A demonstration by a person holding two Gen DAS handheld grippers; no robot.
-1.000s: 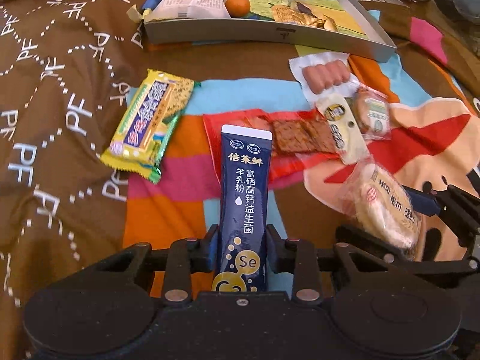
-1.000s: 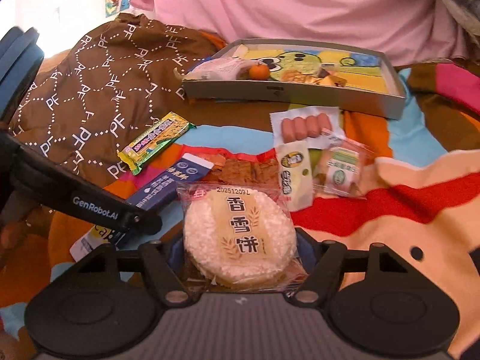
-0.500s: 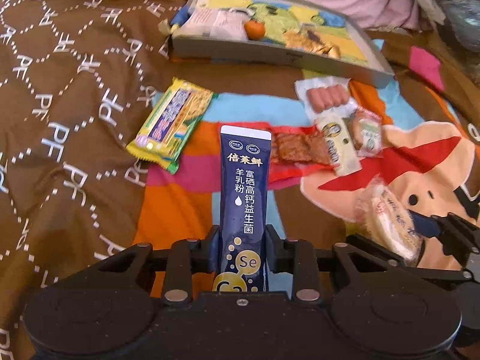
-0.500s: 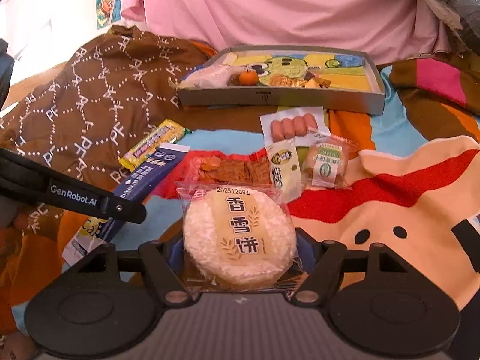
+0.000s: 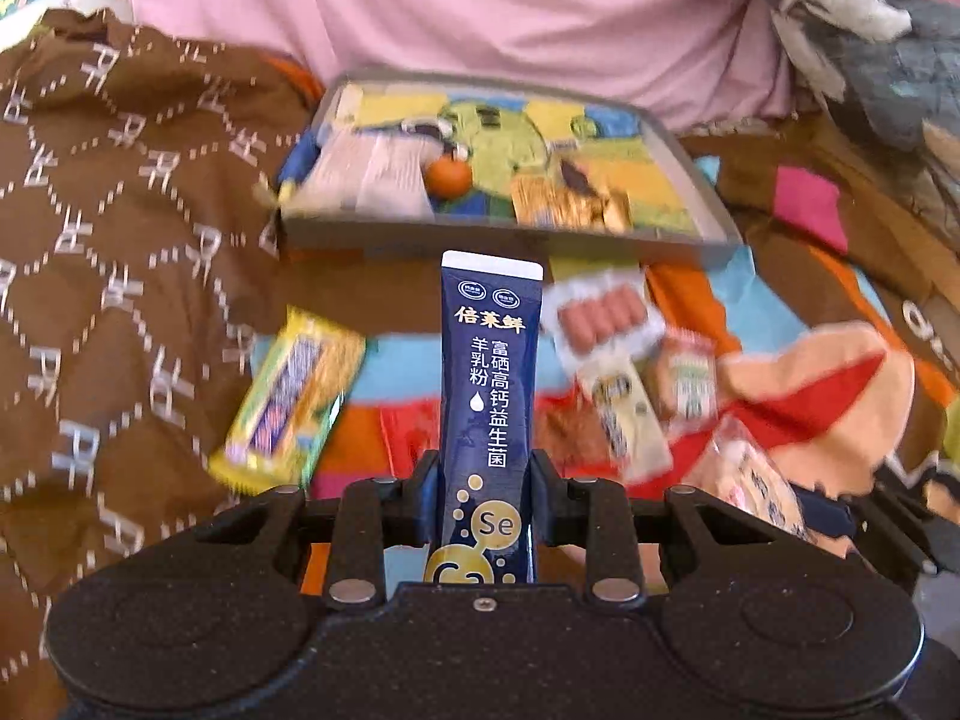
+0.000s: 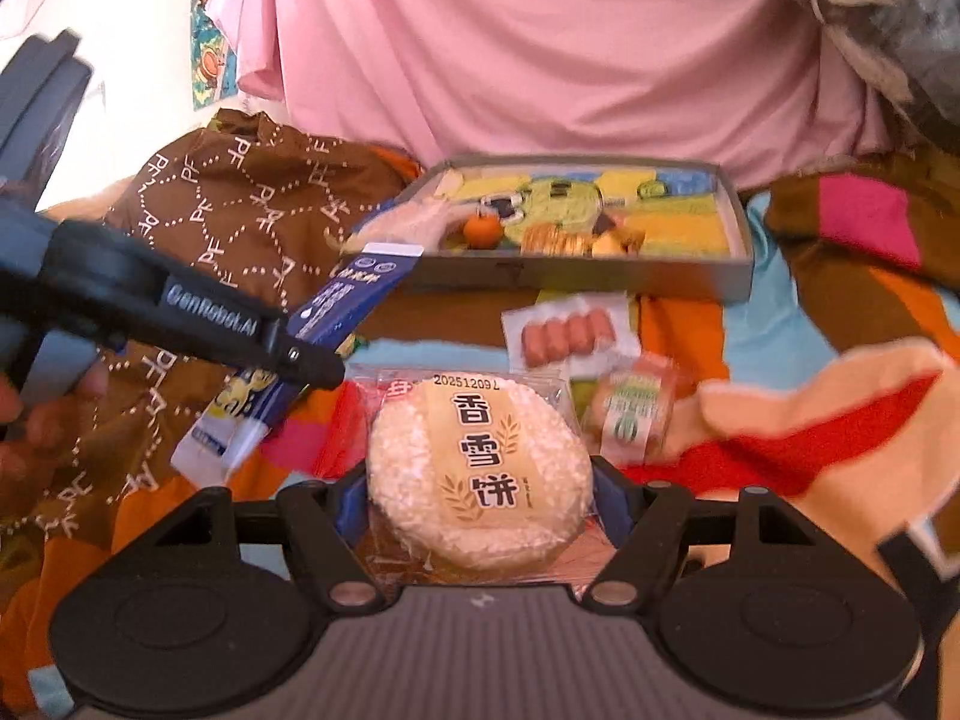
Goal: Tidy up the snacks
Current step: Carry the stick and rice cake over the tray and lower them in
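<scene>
My left gripper (image 5: 485,498) is shut on a dark blue milk-powder stick pack (image 5: 491,396), held upright above the bedspread. My right gripper (image 6: 480,498) is shut on a round rice cracker in clear wrap (image 6: 480,468). Ahead lies a grey cardboard tray (image 5: 690,240) with a cartoon bottom, holding a white packet, a small orange (image 5: 451,175) and golden snacks. In the right wrist view the left gripper (image 6: 300,354) with the blue pack (image 6: 354,294) hangs at the left, lifted toward the tray (image 6: 738,276).
On the colourful blanket lie a yellow biscuit bar (image 5: 288,402), a sausage pack (image 5: 600,312), a cream stick snack (image 5: 624,414), a small green-label cake (image 6: 630,414) and a red wrapper. A brown patterned quilt (image 5: 120,240) lies at the left, pink cloth behind.
Both grippers have risen and tilted up with their snacks, moving toward the tray. The tray now sits nearer the middle of both views.
</scene>
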